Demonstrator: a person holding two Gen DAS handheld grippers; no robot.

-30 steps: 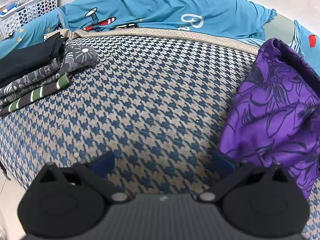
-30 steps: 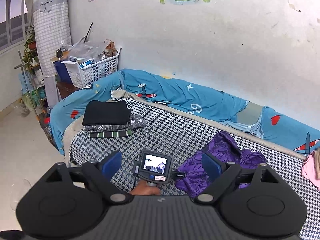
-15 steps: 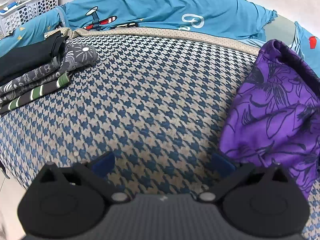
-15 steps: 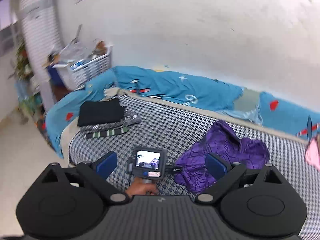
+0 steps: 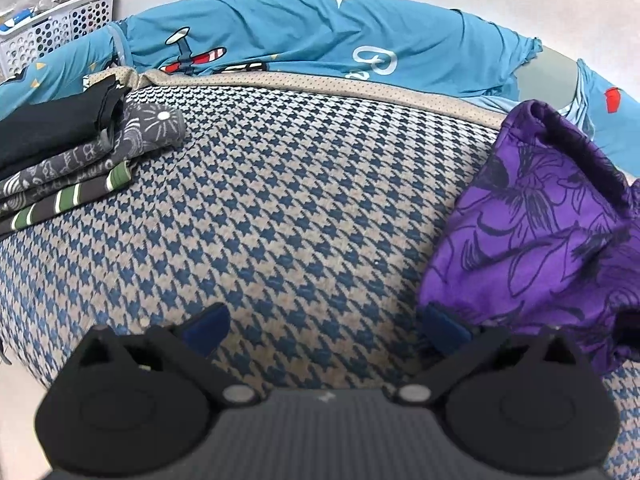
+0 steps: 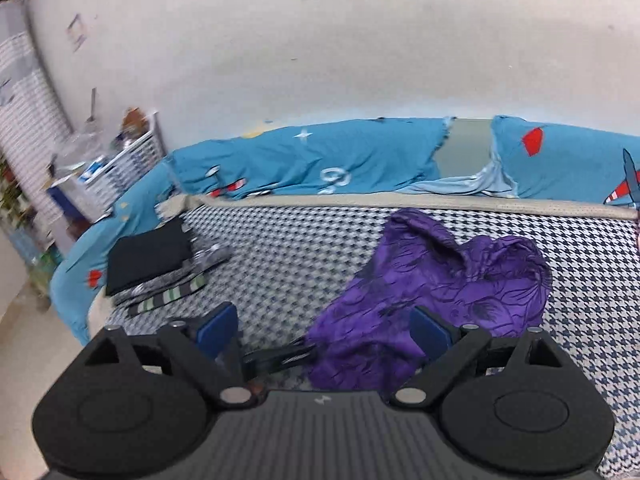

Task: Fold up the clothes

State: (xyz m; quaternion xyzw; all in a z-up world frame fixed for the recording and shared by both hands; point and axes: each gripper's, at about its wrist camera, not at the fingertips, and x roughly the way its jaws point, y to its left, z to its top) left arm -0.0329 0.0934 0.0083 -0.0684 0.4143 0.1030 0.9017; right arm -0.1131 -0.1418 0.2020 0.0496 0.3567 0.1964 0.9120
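Both your left tool point(image 5: 322, 330) and right tool point(image 6: 324, 330) stand apart, empty. The crumpled purple garment point(image 6: 432, 280) lies right of centre on the bed point(image 5: 280, 208); find what looks like a hem edge.

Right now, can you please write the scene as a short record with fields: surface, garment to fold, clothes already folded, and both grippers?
surface: bed with houndstooth cover
garment to fold: purple dress, crumpled, on the right of the bed
folded pile: black, grey and striped clothes, stacked at the left edge
left gripper: open, low over the cover, right finger beside the dress edge
right gripper: open, above the bed, holds nothing
background: blue sheet, white basket
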